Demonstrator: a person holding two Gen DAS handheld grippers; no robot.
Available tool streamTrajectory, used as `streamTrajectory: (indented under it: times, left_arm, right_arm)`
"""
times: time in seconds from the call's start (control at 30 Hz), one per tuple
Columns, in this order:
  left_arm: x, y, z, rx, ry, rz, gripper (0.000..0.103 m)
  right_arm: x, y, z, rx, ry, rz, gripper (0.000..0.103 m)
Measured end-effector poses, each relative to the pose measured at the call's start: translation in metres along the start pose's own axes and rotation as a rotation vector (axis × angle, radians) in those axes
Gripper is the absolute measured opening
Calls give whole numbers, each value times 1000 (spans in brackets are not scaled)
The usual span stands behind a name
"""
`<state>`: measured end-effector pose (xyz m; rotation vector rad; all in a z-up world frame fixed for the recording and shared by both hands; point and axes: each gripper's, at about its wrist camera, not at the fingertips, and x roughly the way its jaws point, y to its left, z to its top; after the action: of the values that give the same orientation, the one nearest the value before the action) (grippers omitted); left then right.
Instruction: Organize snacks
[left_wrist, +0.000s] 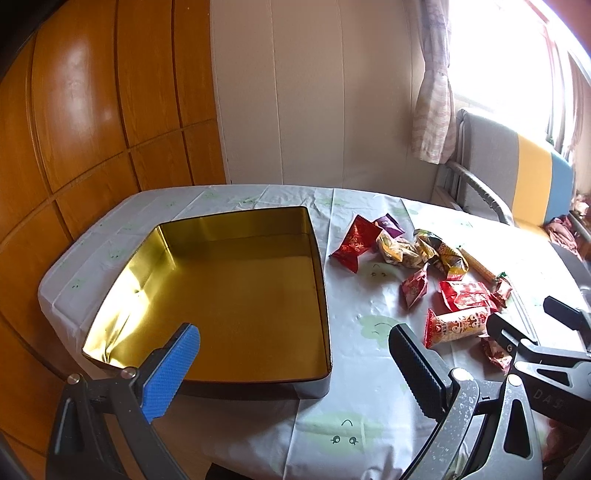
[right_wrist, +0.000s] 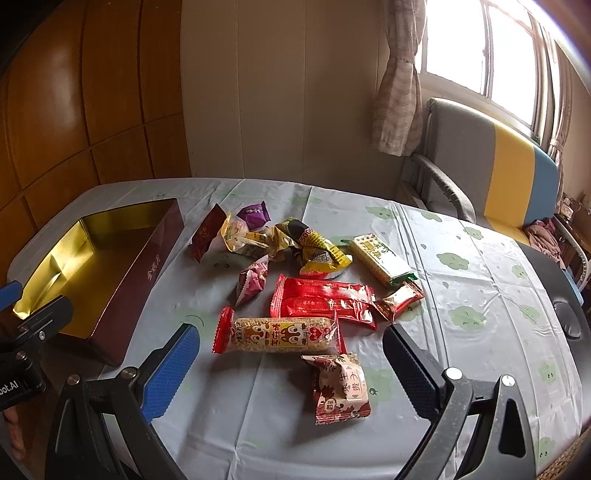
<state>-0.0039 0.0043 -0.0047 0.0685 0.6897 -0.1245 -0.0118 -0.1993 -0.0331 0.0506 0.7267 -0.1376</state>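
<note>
A dark red tin (left_wrist: 236, 291) (right_wrist: 147, 266) with a gold inside lies empty on the table's left part. Several wrapped snacks are scattered to its right: a long sesame bar (right_wrist: 280, 334) (left_wrist: 458, 325), a flat red pack (right_wrist: 321, 301), a beige-and-red pastry pack (right_wrist: 341, 387), a green-edged cracker pack (right_wrist: 380, 258), a yellow bag (right_wrist: 317, 247) and a purple sweet (right_wrist: 253, 214). My left gripper (left_wrist: 295, 343) hangs open over the tin's near right corner. My right gripper (right_wrist: 291, 347) stands open above the sesame bar and pastry pack, holding nothing.
A plastic cloth (right_wrist: 461, 295) with green cloud prints covers the table. A grey, yellow and blue chair (right_wrist: 498, 166) stands at the far right under a window. Wooden panels (left_wrist: 92, 129) line the left wall. The right gripper's body (left_wrist: 535, 350) shows in the left wrist view.
</note>
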Motion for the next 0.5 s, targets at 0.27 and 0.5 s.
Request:
streamTrajectory:
  times: [0.27,0.5]
  left_arm:
    - [2,1,-1,-10,15,-8,103]
    - [3,-3,-3,8,17,-24,103]
  right_arm:
    - [1,-2,0,1,1,4,101]
    - [0,-6,0,2,-5,6,101]
